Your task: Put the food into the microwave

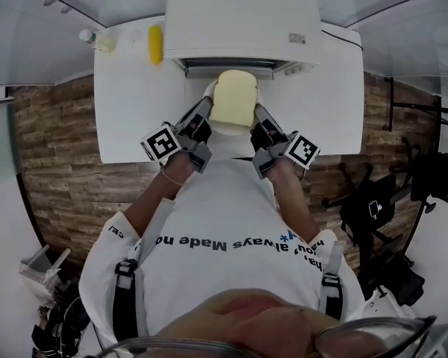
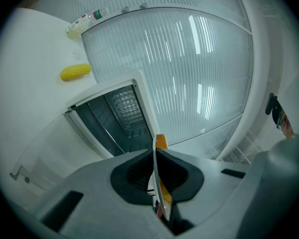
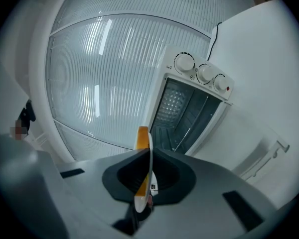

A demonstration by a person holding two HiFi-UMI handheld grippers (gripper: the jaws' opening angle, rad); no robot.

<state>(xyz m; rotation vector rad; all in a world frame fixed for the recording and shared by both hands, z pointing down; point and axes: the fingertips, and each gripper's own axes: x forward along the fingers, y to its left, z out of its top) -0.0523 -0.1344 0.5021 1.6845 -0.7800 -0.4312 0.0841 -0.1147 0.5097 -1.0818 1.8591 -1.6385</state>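
A slice of bread (image 1: 233,98) lies on a white plate (image 1: 229,130), held just in front of the white microwave (image 1: 243,21), whose dark cavity (image 1: 231,67) stands open. My left gripper (image 1: 203,112) is shut on the plate's left rim and my right gripper (image 1: 260,119) on its right rim. In the left gripper view the thin plate edge (image 2: 156,183) sits pinched between the jaws of the left gripper (image 2: 157,176), with orange crust (image 2: 161,142) behind it. The right gripper view shows the same: the plate edge (image 3: 149,171) in the right gripper (image 3: 148,177), facing the cavity (image 3: 182,116).
A yellow corn cob (image 1: 156,43) and a small bottle (image 1: 97,39) lie on the white table (image 1: 134,110) left of the microwave. The microwave door (image 3: 249,148) hangs open downward; the control knobs (image 3: 205,73) are on its right. An office chair (image 1: 381,207) stands on the wood floor at the right.
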